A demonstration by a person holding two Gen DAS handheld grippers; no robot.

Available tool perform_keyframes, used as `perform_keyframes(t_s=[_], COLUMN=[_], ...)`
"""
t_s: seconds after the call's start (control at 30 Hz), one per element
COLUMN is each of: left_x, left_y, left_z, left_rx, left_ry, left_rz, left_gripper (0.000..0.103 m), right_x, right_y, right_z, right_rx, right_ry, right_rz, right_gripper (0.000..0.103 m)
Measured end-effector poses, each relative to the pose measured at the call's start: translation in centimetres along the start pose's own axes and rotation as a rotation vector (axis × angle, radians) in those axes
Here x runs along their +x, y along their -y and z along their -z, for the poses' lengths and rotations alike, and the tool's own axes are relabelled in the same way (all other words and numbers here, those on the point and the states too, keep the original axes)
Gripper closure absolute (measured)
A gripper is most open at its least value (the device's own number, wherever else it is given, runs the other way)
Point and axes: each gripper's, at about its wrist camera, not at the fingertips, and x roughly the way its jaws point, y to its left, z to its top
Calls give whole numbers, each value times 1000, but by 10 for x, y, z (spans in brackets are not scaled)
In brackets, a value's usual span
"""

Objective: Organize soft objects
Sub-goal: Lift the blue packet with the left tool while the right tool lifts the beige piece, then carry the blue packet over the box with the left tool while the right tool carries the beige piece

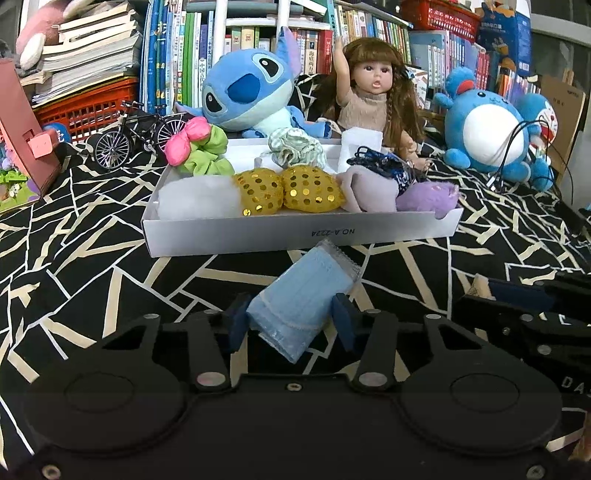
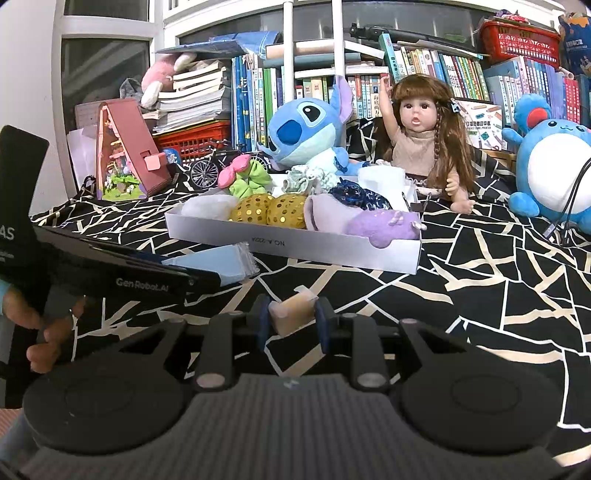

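black cloth with a pale cracked-line print [image 1: 92, 266] covers the worktop under both my grippers. my left gripper [image 1: 291, 321] is clamped on a pale blue face mask in a clear wrapper [image 1: 306, 291], its blue pads pressing the packet from both sides; the far end of the packet lies tilted just in front of the white cardboard tray [image 1: 295, 236]. my right gripper [image 2: 291, 325] is pinching a small beige block [image 2: 293, 312] between its pads, low over the cloth and apart from the tray.

the tray is crowded — a white fluffy piece [image 1: 195, 203], two gold sequinned pouches [image 1: 288, 190], a grey-lilac cloth [image 1: 365, 192], a purple plush bit [image 1: 428, 199] hanging over the near right corner, a pink and green scrunchie [image 1: 195, 147], a striped green scrunchie [image 1: 295, 147] and a dark blue patterned one [image 1: 384, 166]. little bare floor of the tray shows.

behind it sit a blue plush alien [image 1: 247, 88], a long-haired doll [image 1: 373, 103] and a round blue plush [image 1: 487, 133] with cables across it; a model bicycle [image 1: 136, 129] stands to the left — books fill the shelf [image 1: 258, 33] beyond.
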Motion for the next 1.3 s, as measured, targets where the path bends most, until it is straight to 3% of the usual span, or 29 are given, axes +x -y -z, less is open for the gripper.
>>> perform_keyframes(t_s=[0.67,1.3], left_x=[-26,-19], left_y=[4,-17], left_z=[-21,-61], left_rx=[-24,-118], left_ry=[66,123], left_rz=[0,-21], left_gripper=[59,59], right_x=[8,32], right_y=[-3,1], right_z=[-24,-66], right_rx=[9,16], right_ry=[30,54], right_rz=[12,21], right_gripper=[71,71])
